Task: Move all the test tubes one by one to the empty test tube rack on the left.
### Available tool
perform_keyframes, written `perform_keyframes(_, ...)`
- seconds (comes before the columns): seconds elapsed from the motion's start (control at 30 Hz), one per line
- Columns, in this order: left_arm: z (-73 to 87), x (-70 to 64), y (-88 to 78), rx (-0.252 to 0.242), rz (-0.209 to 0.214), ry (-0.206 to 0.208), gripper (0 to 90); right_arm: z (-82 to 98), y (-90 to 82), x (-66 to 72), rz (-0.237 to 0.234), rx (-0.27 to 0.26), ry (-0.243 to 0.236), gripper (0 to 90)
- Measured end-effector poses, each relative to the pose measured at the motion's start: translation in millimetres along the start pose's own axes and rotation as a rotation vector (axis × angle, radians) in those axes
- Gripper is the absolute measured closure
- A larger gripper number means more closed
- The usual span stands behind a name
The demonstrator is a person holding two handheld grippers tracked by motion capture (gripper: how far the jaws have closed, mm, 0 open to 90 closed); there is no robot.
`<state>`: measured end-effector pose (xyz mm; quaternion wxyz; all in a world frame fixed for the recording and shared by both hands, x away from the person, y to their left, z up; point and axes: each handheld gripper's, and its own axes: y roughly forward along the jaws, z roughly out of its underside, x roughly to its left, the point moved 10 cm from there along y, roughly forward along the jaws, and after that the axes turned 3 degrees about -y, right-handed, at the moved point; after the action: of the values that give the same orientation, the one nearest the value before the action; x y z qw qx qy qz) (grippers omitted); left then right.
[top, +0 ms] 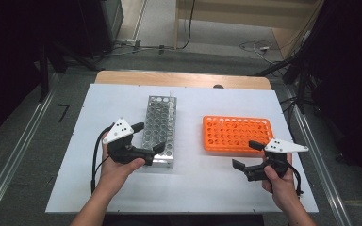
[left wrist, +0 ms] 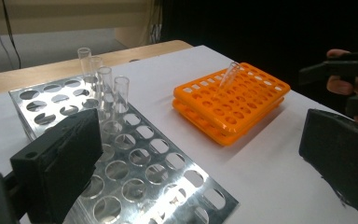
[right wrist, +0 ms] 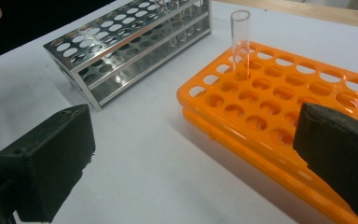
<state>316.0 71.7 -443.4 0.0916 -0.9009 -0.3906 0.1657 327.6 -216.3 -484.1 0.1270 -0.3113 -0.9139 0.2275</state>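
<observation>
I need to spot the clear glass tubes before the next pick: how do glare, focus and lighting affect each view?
High view: dim and soft, so the tubes at the far end of the shiny steel perforated rack barely show. Left gripper view: four clear glass tubes readable, steel reflective, near jaws blurred. Right gripper view: the single clear tube in the orange plastic rack is sharp, with blurred jaws.

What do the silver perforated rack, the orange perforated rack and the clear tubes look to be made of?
Silver rack: likely polished sheet metal; it mirrors light and has sharp, thin edges.
Orange rack: probably moulded plastic; uniform colour, soft sheen.
Clear tube in the orange rack: transparent, glossy; glass or clear plastic, which one is not discernible.
</observation>
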Motion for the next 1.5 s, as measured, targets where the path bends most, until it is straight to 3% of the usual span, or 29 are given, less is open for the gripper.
perform_keyframes(0.3,13.6,-3.1,-13.7,0.0,0.013,-0.015,0.0,-9.7,29.8,-5.5,-0.013,0.01,0.016,3.9)
perform_keyframes(0.37,17.0,-3.3,-14.2,0.003,0.014,-0.02,0.0,-11.0,37.9,-8.2,-0.003,0.02,0.025,9.4)
perform_keyframes(0.57,21.8,-2.5,-14.4,0.01,0.014,-0.031,0.0,-15.9,60.8,-24.2,0.094,0.046,0.063,31.9)
perform_keyframes(0.77,24.3,-2.3,-13.7,0.016,0.014,-0.031,0.0,-18.7,82.1,-30.7,0.116,0.081,0.047,44.7)
perform_keyframes(0.93,25.4,-2.0,-12.9,0.015,0.01,-0.034,0.0,-15.3,96.7,-38.4,0.135,0.106,0.078,54.4)
perform_keyframes(1.1,26.6,-2.5,-11.7,0.018,0.01,-0.035,0.0,-14.3,104.6,-43.5,0.15,0.096,0.099,62.6)
perform_keyframes(1.3,27.2,-3.0,-11.1,0.022,0.012,-0.033,0.0,-15.2,107.7,-45.8,0.201,0.091,0.072,70.8)
perform_keyframes(1.5,28.1,-4.0,-9.3,0.027,0.009,-0.031,0.0,-16.4,105.8,-49.0,0.215,0.081,0.064,74.3)
